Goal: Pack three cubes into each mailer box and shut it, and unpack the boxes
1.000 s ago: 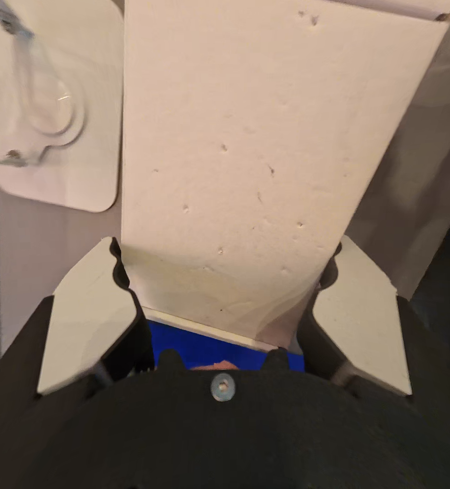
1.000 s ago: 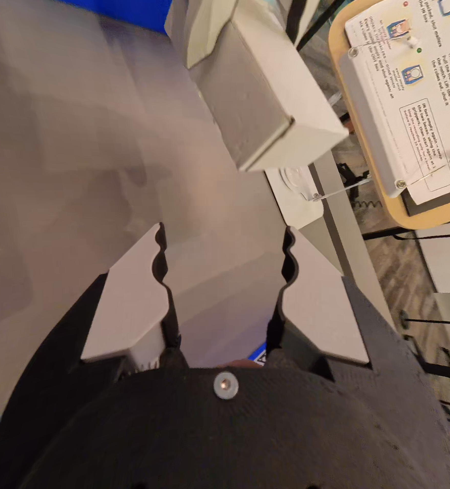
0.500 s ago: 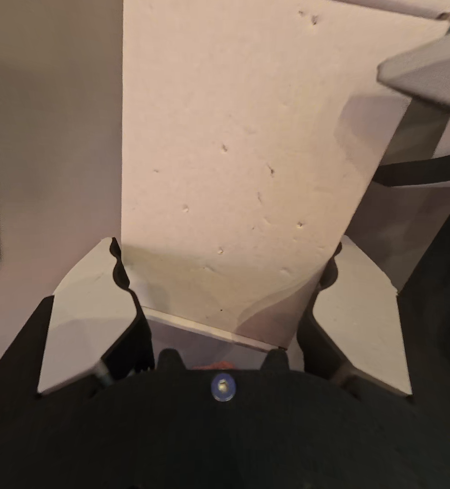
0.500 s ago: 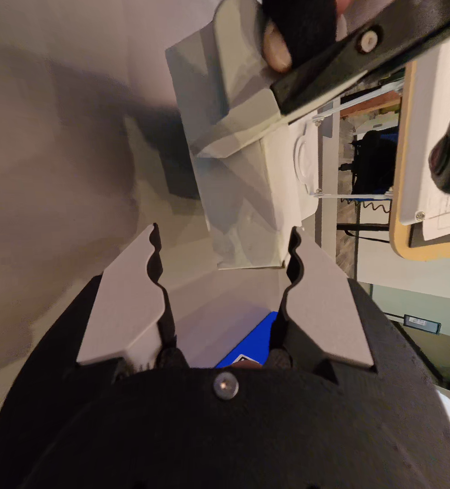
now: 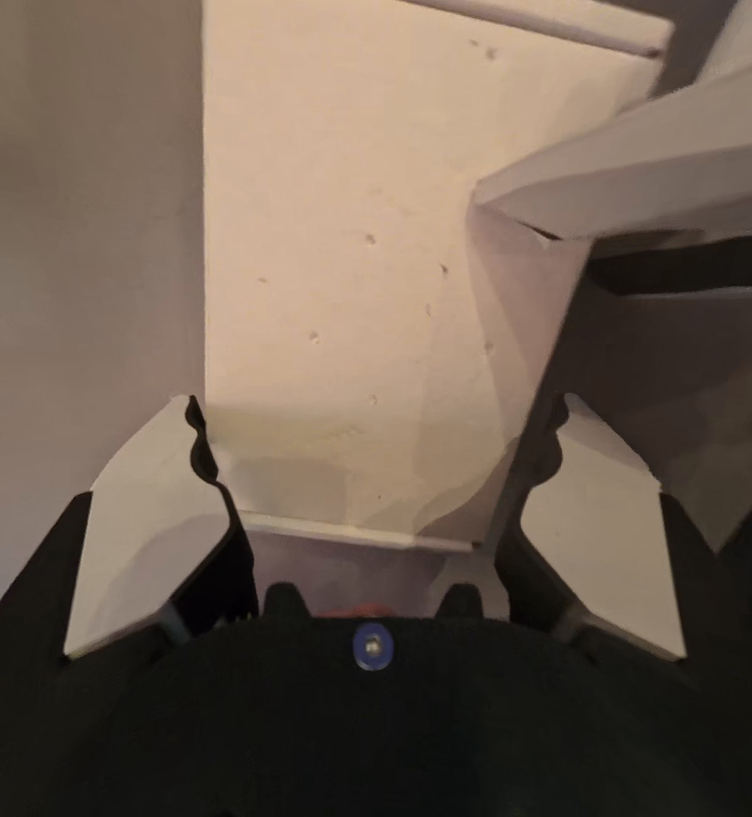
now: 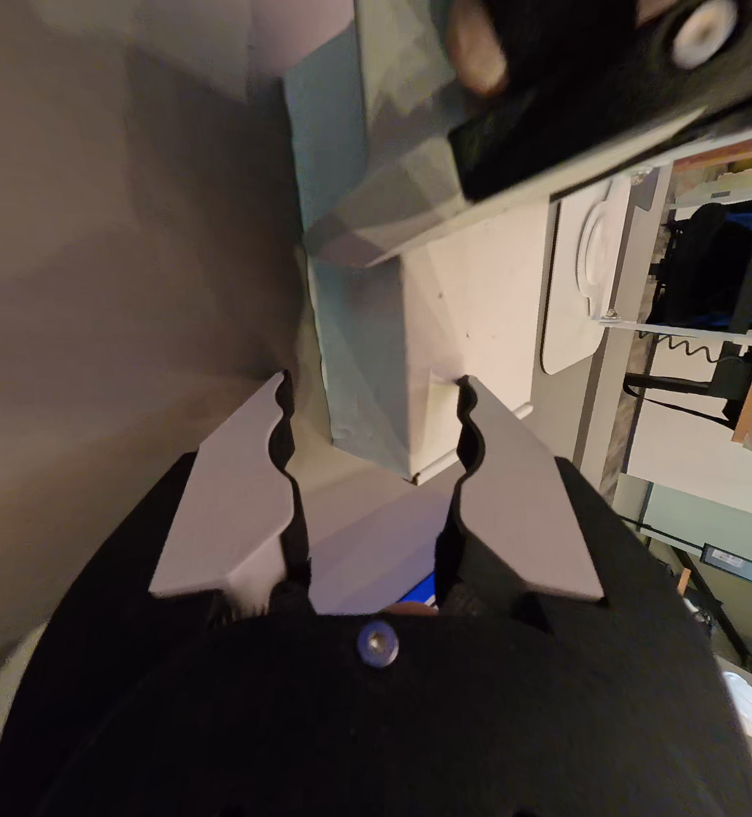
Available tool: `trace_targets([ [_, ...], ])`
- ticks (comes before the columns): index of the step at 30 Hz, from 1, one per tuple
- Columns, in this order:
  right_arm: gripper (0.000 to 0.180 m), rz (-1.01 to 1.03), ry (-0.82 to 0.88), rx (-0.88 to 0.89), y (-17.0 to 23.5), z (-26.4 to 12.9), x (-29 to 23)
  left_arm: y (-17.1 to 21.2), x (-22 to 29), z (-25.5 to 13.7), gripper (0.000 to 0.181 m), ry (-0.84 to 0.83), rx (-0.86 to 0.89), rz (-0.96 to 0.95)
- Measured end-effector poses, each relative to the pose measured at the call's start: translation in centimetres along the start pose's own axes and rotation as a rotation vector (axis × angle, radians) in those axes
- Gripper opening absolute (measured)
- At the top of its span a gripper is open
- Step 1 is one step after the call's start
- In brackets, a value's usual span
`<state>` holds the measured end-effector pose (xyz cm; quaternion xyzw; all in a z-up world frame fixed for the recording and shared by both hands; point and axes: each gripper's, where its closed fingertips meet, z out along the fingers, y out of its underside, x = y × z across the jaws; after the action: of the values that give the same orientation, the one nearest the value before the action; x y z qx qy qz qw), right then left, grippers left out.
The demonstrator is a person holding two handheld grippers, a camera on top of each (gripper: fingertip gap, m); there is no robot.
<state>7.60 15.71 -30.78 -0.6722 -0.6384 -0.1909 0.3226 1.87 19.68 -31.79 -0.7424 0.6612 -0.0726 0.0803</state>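
Left gripper [image 5: 376, 424] clamps the white mailer box [image 5: 343, 265] across its width, fingers [image 5: 153, 521] pressed on both side walls. Right gripper [image 6: 372, 411] is spread, nothing between its fingers, one tip at the box's [image 6: 453, 331] front-flap notch. Grey desk [image 6: 122, 221] underneath. Only the right view shows a white pad [image 6: 582, 283] beyond the box, and cables past the desk edge.

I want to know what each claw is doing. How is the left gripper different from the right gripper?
The left gripper is clamped on the white mailer box, a finger on each side; the right gripper holds nothing. The left gripper's fingers are spread wide around the box; the right gripper's stand closer together, open, with the tips just reaching the box's near corner. Both have pale wavy-edged fingers on black bodies.
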Motion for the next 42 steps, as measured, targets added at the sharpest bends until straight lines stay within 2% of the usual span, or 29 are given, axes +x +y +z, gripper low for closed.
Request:
trace_targets([
  [4,0.052,0.027,0.033,0.0,0.3,-0.3,0.9,1.8,0.4,-1.2,0.141,-0.002,-0.022,0.011],
  [10,0.055,0.016,0.014,0.011,0.4,-0.5,0.6,3.8,1.3,-1.6,0.146,-0.072,0.027,-0.041],
  [13,0.045,0.024,-0.006,0.049,0.4,-1.1,0.6,4.8,0.5,-0.4,0.147,-0.146,0.022,-0.058],
  [20,0.046,0.03,-0.028,0.063,0.9,-1.4,0.3,1.5,2.3,2.2,0.143,-0.117,0.32,-0.143],
  [22,0.052,0.032,-0.021,0.024,1.7,-1.2,0.5,1.5,2.7,2.1,0.132,-0.109,0.334,-0.154],
  [24,0.071,0.05,-0.028,-0.019,2.6,-0.6,0.4,1.4,3.9,1.6,0.097,-0.075,0.363,-0.136],
  [25,0.073,0.047,-0.02,-0.029,2.9,-0.5,0.4,1.2,4.6,1.4,0.093,-0.044,0.377,-0.14],
  [26,0.065,0.038,-0.002,-0.024,2.9,-0.7,0.7,1.4,5.0,1.5,0.097,-0.031,0.37,-0.146],
  [28,0.056,0.058,-0.007,-0.005,2.7,-1.0,0.8,2.0,3.8,1.6,0.139,-0.102,0.351,-0.18],
  [29,0.056,0.063,-0.008,0.0,2.6,-1.0,0.8,1.9,3.4,1.5,0.147,-0.109,0.367,-0.196],
  [32,0.055,0.053,-0.008,0.002,2.6,-1.0,0.7,0.5,2.5,0.4,0.147,-0.169,0.48,-0.154],
  [34,0.055,0.053,-0.011,0.011,2.5,-1.1,0.7,0.1,1.7,0.2,0.147,-0.229,0.479,-0.08],
  [36,0.054,0.057,-0.015,0.016,2.5,-1.1,0.7,-0.8,2.3,0.7,0.147,-0.153,0.516,-0.058],
  [42,0.057,0.059,-0.018,0.029,2.3,-1.2,0.6,-1.6,1.5,0.8,0.143,-0.126,0.599,-0.076],
])
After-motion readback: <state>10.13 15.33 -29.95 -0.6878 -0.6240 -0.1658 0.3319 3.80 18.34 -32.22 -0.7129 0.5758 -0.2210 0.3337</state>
